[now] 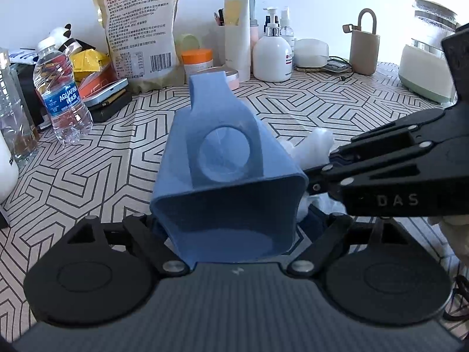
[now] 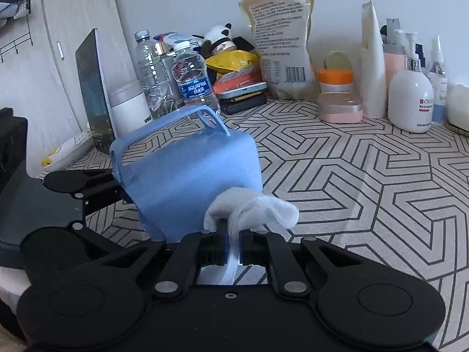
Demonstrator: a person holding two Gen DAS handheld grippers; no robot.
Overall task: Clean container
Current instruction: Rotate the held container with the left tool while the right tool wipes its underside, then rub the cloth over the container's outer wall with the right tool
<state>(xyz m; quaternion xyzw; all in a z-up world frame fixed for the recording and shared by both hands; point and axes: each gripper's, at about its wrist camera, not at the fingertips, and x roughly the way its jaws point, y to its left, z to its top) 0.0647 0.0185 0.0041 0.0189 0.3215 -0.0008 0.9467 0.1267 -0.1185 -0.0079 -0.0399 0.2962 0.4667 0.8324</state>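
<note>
Left gripper [image 1: 228,234]: you have its fingers clamped on the container's near end.
Container [image 1: 222,158]: blue, tilted above the table [image 1: 351,108], in front of the Aquafina bottle [image 1: 63,94].
Right gripper [image 2: 233,242]: your fingers pinch the white cloth [image 2: 252,208], pressed against the container's side.

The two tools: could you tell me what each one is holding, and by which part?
Left tool grips the blue container by its base end. Right tool pinches a white cloth by its bunched middle.
</note>
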